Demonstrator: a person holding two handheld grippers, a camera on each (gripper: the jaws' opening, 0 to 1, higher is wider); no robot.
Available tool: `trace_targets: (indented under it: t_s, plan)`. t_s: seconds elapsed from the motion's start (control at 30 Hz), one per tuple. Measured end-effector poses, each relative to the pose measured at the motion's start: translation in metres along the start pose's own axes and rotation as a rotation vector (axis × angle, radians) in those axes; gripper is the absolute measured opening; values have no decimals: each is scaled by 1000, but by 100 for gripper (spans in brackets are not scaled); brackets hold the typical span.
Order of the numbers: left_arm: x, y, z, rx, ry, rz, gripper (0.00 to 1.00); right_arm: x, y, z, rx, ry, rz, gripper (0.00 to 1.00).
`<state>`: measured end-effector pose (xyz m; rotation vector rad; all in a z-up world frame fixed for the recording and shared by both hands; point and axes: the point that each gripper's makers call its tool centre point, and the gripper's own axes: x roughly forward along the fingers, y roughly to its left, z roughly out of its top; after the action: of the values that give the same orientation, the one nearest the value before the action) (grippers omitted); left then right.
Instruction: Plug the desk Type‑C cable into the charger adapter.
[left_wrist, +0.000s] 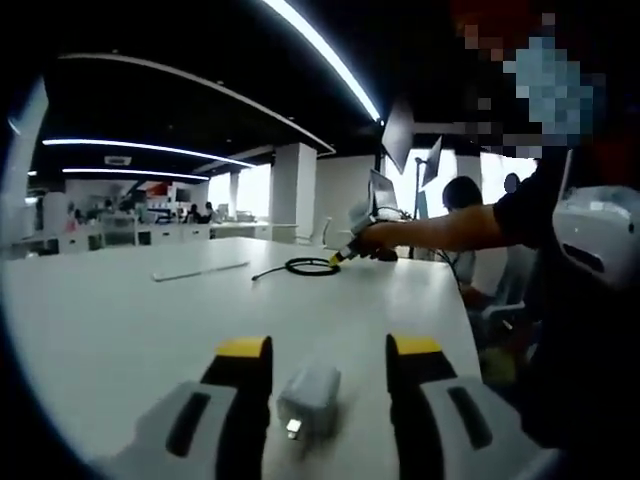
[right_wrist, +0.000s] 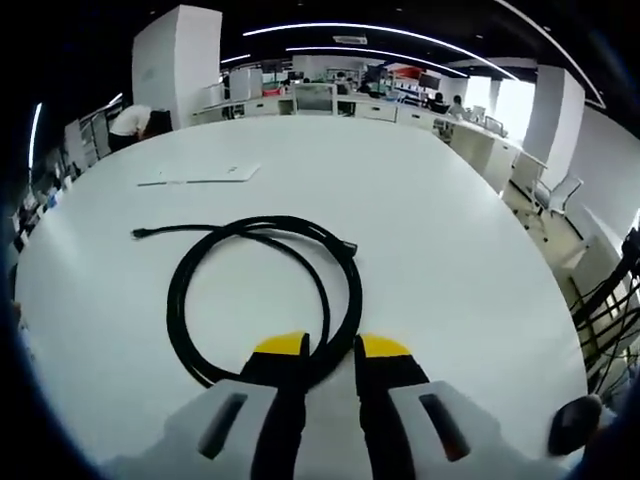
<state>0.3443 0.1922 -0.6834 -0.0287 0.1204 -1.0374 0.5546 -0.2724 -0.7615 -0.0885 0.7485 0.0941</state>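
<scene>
Here we have the two halves of the job well apart on the white desk (right_wrist: 480, 240). Our left gripper (left_wrist: 329, 350) stands spread, jaws either side of the white charger adapter (left_wrist: 310, 397) without clamping it; the adapter lies on the desk between them with its metal end pointing towards the camera. Our right gripper (right_wrist: 330, 350) is nearly pressed together on the near loop of the black coiled Type‑C cable (right_wrist: 262, 290), whose free plug lies off at the far left of the coil. That is our main risk, we judge: we are pinching mid-cable, not the plug, so lifting would drag the whole coil and leave the connector dangling. The loose adapter may also skid or turn when the left jaws come together
</scene>
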Motion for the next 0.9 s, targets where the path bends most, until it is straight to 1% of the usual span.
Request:
trace_targets:
  t_s: [0.23, 0.43, 0.5, 0.6, 0.73, 0.77, 0.83, 0.9]
  plan:
    - [-1, 1, -2, 2, 9, 12, 44, 1, 4, 0, -40, 34, -3, 8]
    - [-3, 3, -1, 2, 7, 24, 43, 1, 5, 0, -82, 54, -29, 5]
    - [-4, 4, 0, 4, 7, 29, 42, 2, -1, 2, -109, 62, -46, 4]
    - [-5, 5, 1, 2, 5, 33, 42, 1, -1, 2, -122, 62, -58, 1]
    - [-5, 6, 1, 2, 6, 39, 42, 6, -11, 8, -145, 66, -71, 1]
    - [-5, 6, 1, 1, 5, 39, 42, 3, -9, 6, -147, 67, -73, 1]
    - [-5, 7, 1, 3, 6, 41, 41, 7, -14, 10, -149, 69, -73, 1]
    - [-5, 7, 2, 3, 5, 43, 41, 4, -13, 9, -154, 72, -81, 1]
